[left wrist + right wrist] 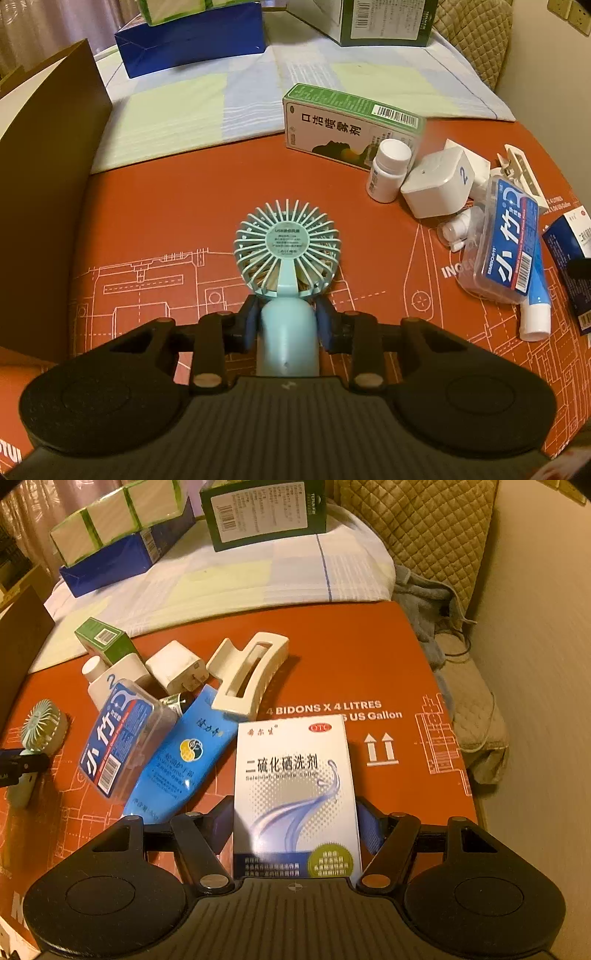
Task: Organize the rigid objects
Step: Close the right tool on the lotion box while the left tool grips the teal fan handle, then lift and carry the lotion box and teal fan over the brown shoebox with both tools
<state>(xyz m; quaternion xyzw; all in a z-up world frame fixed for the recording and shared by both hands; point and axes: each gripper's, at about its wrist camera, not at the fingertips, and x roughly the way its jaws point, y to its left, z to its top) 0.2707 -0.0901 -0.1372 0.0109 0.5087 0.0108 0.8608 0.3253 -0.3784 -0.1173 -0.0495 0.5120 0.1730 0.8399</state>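
Observation:
A mint handheld fan (pixel 286 251) lies on the orange printed cardboard (pixel 166 206), and my left gripper (pixel 286 314) is shut on its handle just below the round grille. The same fan (pixel 40 723) shows at the left edge of the right wrist view. My right gripper (pixel 295 812) is shut on a white and blue medicine box (pixel 291 775), its fingers against the box's two long sides. To the left of that box lie a blue tube (pixel 181 760) and a clear floss case (pixel 118 738). A cream hair claw (pixel 247 675) sits behind it.
A green carton (pixel 351 129), a white pill bottle (pixel 388 170), a white cube marked 2 (pixel 436 184) and a charger (pixel 173 668) crowd the pile. A brown bag (pixel 44 184) stands at the left. A blue box (pixel 192 37) and a dark green box (pixel 384 22) sit on the cloth behind.

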